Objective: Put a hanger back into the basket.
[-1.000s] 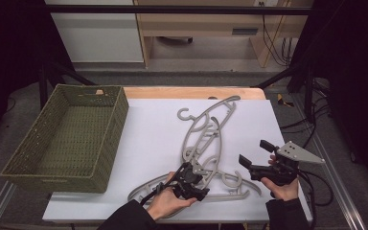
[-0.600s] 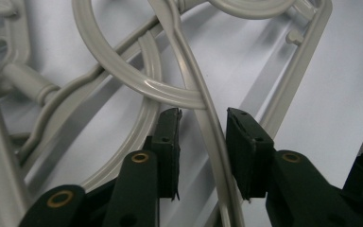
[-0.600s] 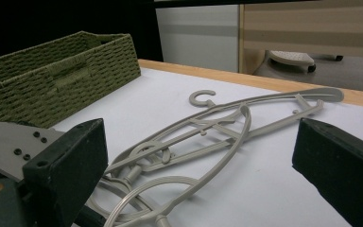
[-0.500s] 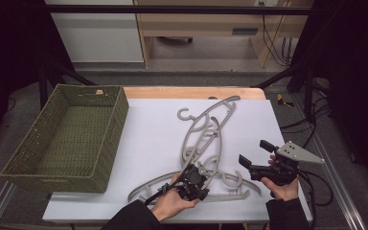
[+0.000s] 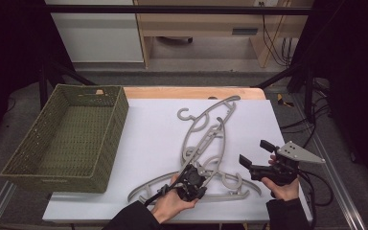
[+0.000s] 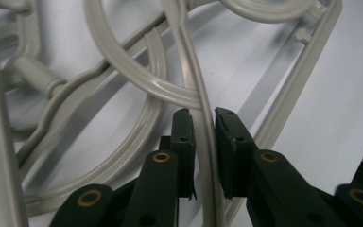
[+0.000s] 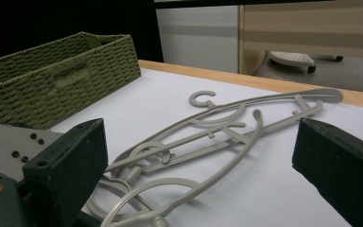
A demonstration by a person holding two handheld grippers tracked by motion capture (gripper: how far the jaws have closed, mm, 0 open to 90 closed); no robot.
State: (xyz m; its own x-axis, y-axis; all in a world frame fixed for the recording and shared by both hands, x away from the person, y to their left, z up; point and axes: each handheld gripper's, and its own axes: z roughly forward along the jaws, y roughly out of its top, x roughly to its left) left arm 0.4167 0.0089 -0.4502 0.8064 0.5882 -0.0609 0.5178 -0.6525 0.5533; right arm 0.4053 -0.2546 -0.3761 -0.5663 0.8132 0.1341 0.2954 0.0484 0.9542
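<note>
Hanger [image 6: 203,142] is now clamped by the just-closed left gripper [image 6: 203,124], ready for lifting, while the right gripper [image 5: 257,156] is held open.

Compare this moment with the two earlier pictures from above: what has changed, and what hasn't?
The left gripper has just been closing its jaws; they now pinch a thin bar of a grey hanger in the tangled pile. Its hand has barely shifted. The right gripper stays open and off the hangers, in the same spot at the table's right. The hanger pile and the green basket lie where they were.
</note>
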